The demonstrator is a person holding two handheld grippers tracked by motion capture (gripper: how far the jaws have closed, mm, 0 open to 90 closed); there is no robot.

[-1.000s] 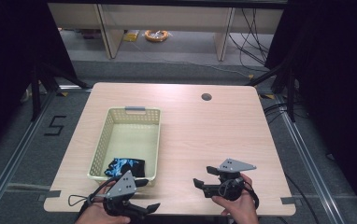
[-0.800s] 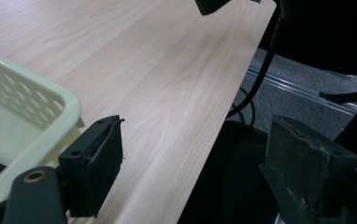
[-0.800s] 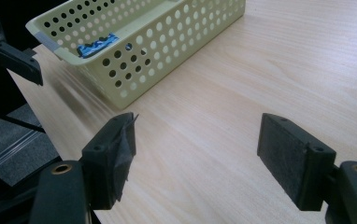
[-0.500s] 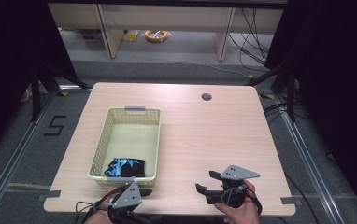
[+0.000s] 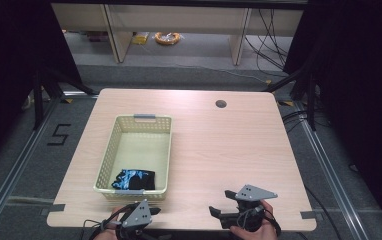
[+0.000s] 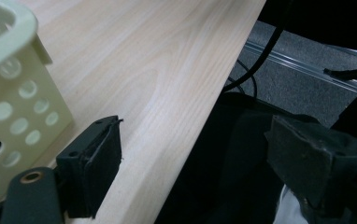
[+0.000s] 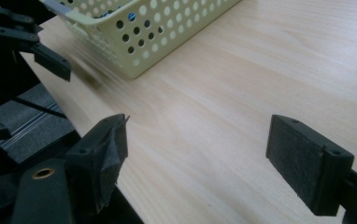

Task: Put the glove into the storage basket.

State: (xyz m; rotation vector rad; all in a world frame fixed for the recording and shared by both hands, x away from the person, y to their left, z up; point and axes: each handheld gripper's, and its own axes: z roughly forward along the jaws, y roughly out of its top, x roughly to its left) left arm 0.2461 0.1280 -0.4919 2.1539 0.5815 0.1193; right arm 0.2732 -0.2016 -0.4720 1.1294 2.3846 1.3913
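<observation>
high view alone shows what looks like a dark glove (image 5: 134, 179) in the basket (image 5: 110, 152); both the left gripper (image 6: 193, 163) and right gripper (image 7: 197, 161) gape empty, the right's jaws just widened.

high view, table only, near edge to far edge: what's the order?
left gripper and right gripper at the near edge → black and blue cloth in the basket → round hole near the far edge.

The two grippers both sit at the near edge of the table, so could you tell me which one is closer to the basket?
The left gripper, just below the basket's near wall; the right gripper sits farther off over bare table.
</observation>
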